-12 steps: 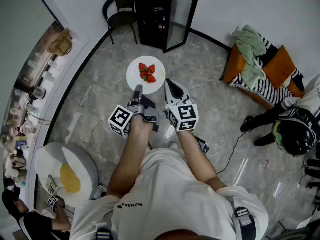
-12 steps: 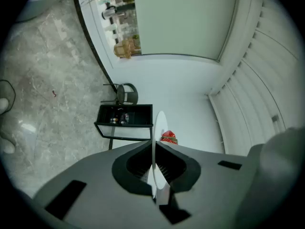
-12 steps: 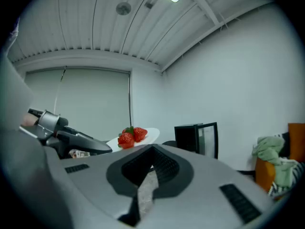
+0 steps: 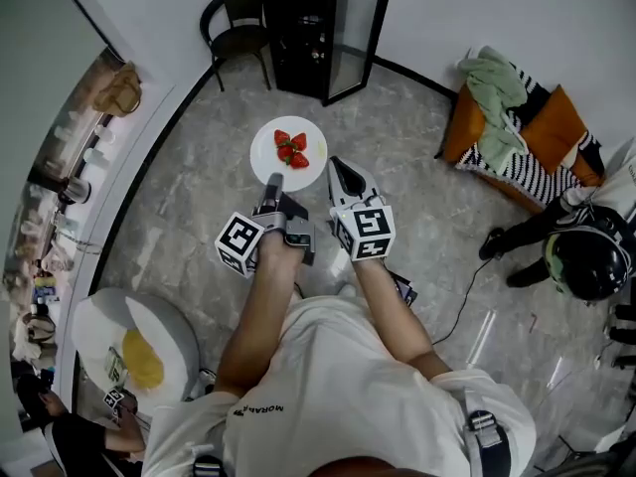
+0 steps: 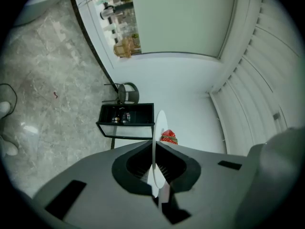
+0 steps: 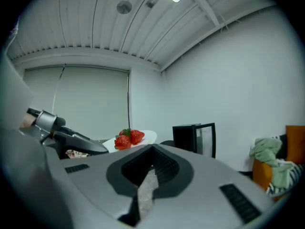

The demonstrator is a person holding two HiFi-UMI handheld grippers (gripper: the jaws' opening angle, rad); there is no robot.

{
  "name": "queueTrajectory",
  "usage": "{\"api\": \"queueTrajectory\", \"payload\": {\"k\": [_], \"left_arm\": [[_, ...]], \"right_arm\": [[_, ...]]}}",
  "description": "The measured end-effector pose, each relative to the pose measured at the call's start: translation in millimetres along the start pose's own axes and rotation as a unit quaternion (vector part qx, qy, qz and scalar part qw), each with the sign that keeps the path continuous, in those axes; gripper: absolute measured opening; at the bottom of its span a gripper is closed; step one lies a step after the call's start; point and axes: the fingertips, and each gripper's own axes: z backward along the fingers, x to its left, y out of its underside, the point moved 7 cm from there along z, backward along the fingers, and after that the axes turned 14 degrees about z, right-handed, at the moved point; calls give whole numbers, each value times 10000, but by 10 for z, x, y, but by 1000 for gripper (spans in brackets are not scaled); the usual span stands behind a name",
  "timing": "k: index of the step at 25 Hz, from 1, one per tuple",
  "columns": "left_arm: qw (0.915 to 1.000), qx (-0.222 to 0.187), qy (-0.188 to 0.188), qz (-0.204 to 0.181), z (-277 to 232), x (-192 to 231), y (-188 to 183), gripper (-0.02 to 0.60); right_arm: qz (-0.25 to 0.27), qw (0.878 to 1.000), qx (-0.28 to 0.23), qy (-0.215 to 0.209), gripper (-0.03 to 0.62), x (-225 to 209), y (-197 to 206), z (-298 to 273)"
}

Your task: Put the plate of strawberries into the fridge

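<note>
The black glass-doored fridge (image 4: 320,28) stood open at twelve o'clock from the round white plate (image 4: 263,157). The plate was held level and face-up over the floor, with no long axis, carrying red strawberries (image 4: 291,148). Only the left gripper view showed the left gripper (image 4: 274,181) pinching the plate's six-o'clock rim edge-on. Only the right gripper view showed the right gripper (image 4: 334,164), at four o'clock, closed on nothing. The plate and grip had barely shifted since half a second earlier.

A round white plate (image 4: 265,159) is shown bearing red strawberries (image 4: 292,149). The stone floor (image 4: 417,167) is veined in grey.
</note>
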Motion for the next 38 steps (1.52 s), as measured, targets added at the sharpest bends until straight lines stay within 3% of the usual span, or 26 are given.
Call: {"api": "queueTrajectory", "payload": {"k": [11,24,33,38], "left_arm": [[10000,-73,-8,26,-23,-37,5,12],[9997,-254,68,-29,-227,130,649,12],[9992,-379,90,31,-813,-1,721,12],[9993,-359,111,66,-968,154,598,12]], "right_arm": [[-56,10000,-37,19,3,-33,-28,44],[-19,9998,-179,-56,3,-683,173,338],[-85,9996,-246,-91,3,-1149,126,-73],[-109,9996,-223,-109,3,-1163,271,-252]]}}
